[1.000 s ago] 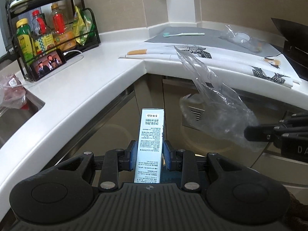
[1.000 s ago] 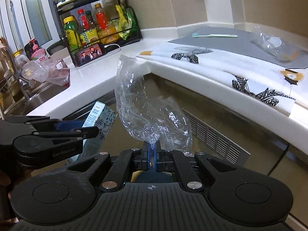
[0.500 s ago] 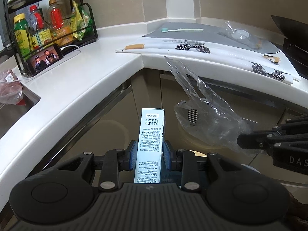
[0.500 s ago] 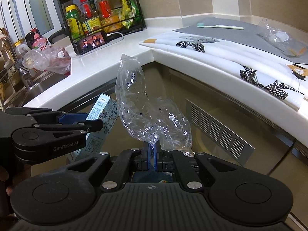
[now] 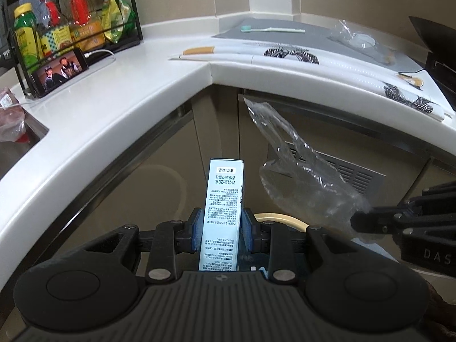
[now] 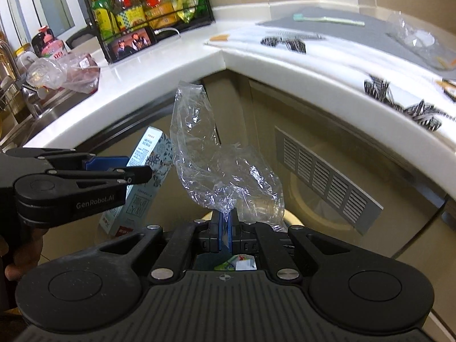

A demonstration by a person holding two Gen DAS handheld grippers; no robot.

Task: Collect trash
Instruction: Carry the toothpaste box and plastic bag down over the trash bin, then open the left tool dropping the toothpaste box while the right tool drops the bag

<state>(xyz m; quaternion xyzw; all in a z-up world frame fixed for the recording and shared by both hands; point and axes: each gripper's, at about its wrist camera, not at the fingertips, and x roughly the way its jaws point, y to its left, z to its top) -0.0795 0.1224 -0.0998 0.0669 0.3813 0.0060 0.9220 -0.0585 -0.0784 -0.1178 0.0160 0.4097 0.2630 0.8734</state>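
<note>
Below white counter (image 5: 119, 108) — left hand-held gripper (image 5: 221, 226) clamps carton (image 5: 223, 199), right hand-held gripper (image 6: 225, 225) pinches plastic bag (image 6: 205, 168).

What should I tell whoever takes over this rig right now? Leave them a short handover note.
Left tongs: shut on the small carton.
Right tongs: shut on the clear plastic bag.
Both are held below the counter edge, over a bin whose cream rim shows beneath them.
Done: two pieces picked up.
Left: drop both in. Another clear wrapper on the grey mat may be next.

The patterned cloth (image 6: 399, 97) is motion-blurred; the bin (image 6: 293, 216) mostly hidden.
</note>
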